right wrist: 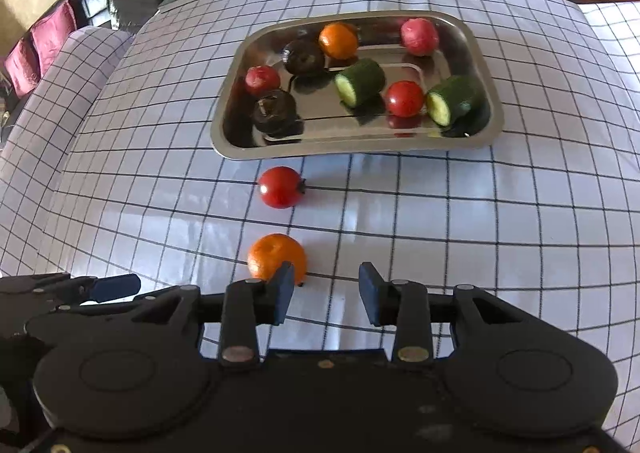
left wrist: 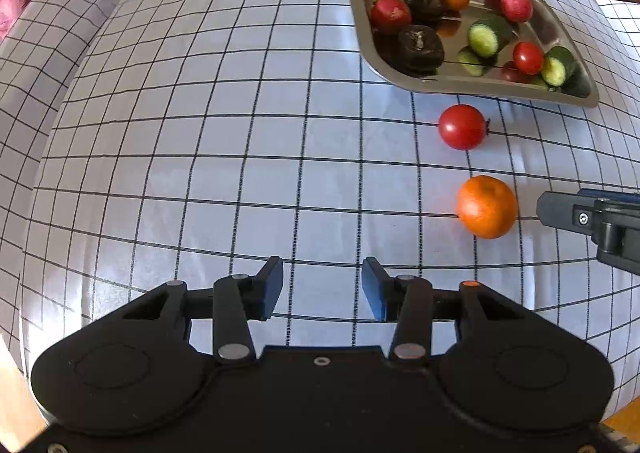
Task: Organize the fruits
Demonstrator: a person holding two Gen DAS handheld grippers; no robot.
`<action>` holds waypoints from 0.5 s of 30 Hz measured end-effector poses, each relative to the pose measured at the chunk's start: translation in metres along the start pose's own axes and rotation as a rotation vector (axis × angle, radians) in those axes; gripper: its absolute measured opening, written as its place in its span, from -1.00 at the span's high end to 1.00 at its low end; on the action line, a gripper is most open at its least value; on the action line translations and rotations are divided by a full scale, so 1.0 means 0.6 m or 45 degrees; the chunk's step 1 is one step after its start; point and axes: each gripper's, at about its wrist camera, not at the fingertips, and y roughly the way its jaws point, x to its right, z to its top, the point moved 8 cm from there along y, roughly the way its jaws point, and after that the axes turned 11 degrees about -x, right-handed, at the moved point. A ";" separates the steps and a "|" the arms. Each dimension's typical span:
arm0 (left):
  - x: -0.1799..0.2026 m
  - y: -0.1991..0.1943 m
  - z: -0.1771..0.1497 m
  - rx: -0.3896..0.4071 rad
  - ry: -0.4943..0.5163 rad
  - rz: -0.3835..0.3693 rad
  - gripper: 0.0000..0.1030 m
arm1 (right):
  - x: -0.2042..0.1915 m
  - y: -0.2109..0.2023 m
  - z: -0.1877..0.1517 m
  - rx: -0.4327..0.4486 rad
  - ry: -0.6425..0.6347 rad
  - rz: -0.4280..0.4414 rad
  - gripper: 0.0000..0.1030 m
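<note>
Left wrist view: the left hand-held gripper (left wrist: 322,289) hangs over bare checked cloth on the surface (left wrist: 240,133), its jaws apart with nothing between them. To the right lie an orange (left wrist: 487,206) and, farther off, a tomato (left wrist: 462,127). The steel tray (left wrist: 356,13) at far right holds cucumber pieces, tomatoes, an orange and dark fruits.

Right wrist view: the right hand-held gripper (right wrist: 325,293) has its jaws apart and empty; the orange (right wrist: 272,255) sits just behind its left finger, the tomato (right wrist: 279,187) beyond it, near the tray (right wrist: 228,133).
</note>
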 end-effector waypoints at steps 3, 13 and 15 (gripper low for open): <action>-0.009 0.003 0.000 -0.007 -0.016 0.002 -0.02 | -0.014 0.003 0.004 0.002 -0.029 0.012 0.17; -0.034 0.009 -0.006 -0.030 -0.058 0.016 -0.02 | -0.053 0.032 0.013 -0.044 -0.109 0.038 0.08; -0.039 0.009 -0.006 -0.029 -0.067 0.022 -0.02 | -0.058 0.041 0.013 -0.057 -0.126 0.038 0.07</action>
